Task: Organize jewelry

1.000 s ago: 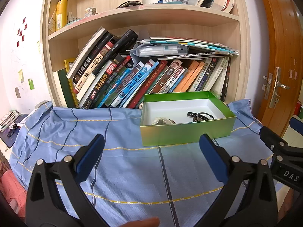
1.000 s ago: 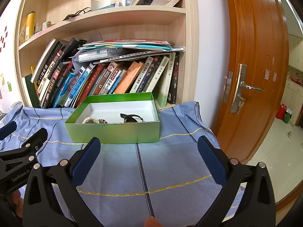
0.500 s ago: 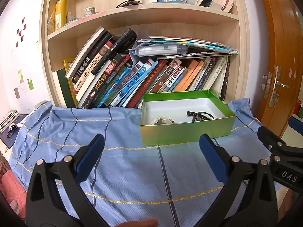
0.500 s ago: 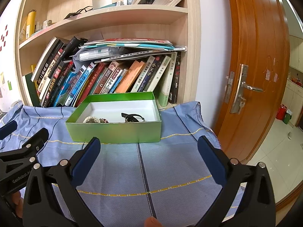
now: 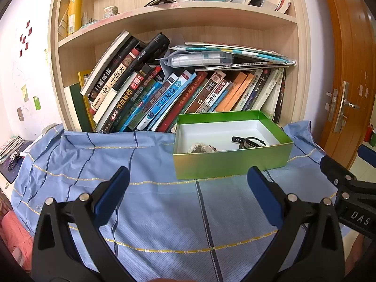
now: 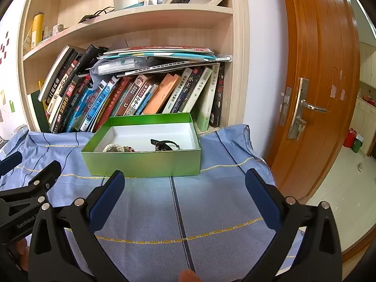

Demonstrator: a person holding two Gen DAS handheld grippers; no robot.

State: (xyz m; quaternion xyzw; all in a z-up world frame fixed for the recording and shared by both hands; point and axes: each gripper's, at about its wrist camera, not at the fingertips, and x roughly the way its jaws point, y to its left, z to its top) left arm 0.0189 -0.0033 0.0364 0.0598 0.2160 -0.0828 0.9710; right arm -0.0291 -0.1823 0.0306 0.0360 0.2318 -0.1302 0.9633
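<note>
I am holding my left gripper [image 5: 188,183] and my right gripper [image 6: 184,185] spread wide and empty above the blue cloth [image 5: 164,211], much as a second ago; the view is only drifting slightly closer. The green box [image 6: 143,162] is sitting ahead by the bookshelf [image 6: 131,16], keeping the black watch [image 6: 165,145] and a pale bracelet [image 6: 115,148] inside.

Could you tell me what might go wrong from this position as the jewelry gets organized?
The green box is light card on loose blue cloth; a gripper pressing its wall could slide or tip it. The black watch and the pale bracelet lie low behind the near wall, so a reach may catch the rim.
</note>
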